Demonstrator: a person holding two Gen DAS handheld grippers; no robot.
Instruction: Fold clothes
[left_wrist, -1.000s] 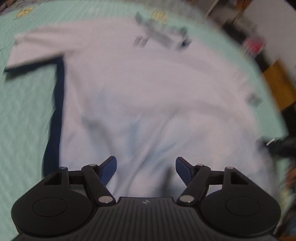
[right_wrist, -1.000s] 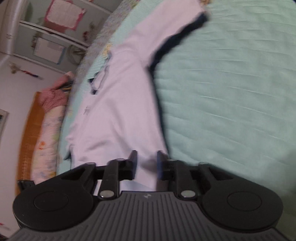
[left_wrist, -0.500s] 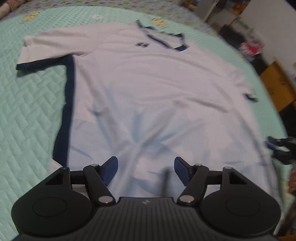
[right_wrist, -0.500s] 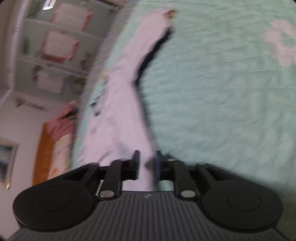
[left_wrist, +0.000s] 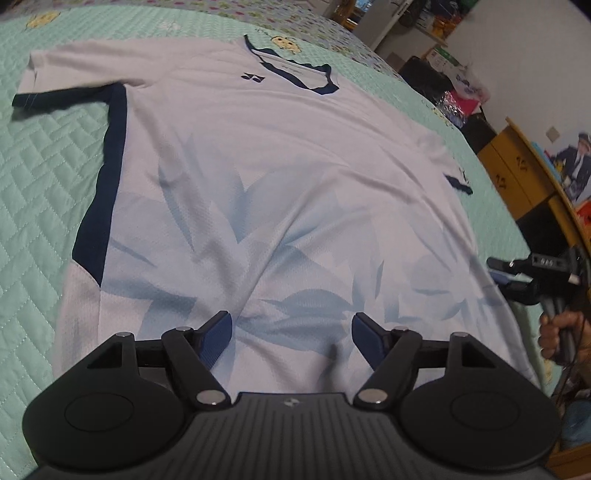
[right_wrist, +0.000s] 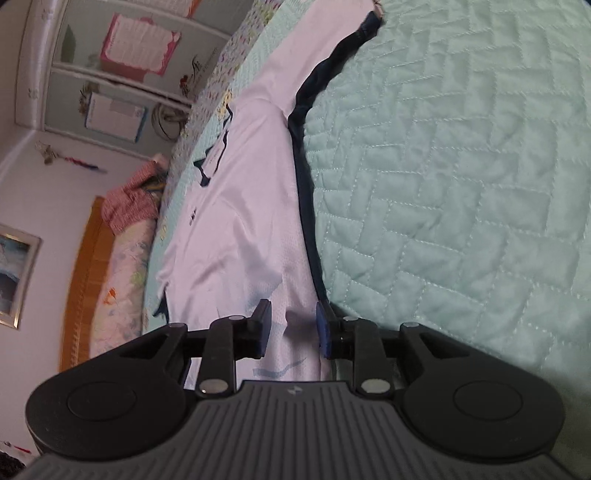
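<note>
A white T-shirt (left_wrist: 280, 177) with a navy collar, navy side panels and a pale blue leaf print lies face up and spread flat on a mint quilted bedspread (left_wrist: 40, 177). My left gripper (left_wrist: 291, 332) hovers open over the middle of the hem with nothing between its fingers. In the right wrist view the shirt (right_wrist: 236, 206) runs away along its navy side seam. My right gripper (right_wrist: 293, 328) is narrowly open, with the shirt's lower side edge lying in the gap. In the left wrist view, the right gripper (left_wrist: 517, 275) shows at the shirt's right edge, held by a hand (left_wrist: 557, 332).
Beyond the bed's right edge stand yellow wooden furniture (left_wrist: 524, 173) and bags (left_wrist: 461, 96). In the right wrist view, folded bedding (right_wrist: 125, 266) lies against a wooden headboard (right_wrist: 83, 273), with a glass-door cabinet (right_wrist: 110, 66) behind. Bare bedspread (right_wrist: 461, 184) stretches right of the shirt.
The left view has steadied from blur, and the shirt now lies smoother and flatter. The right gripper has tilted and shifted along the shirt's side edge; its finger gap looks about the same.
</note>
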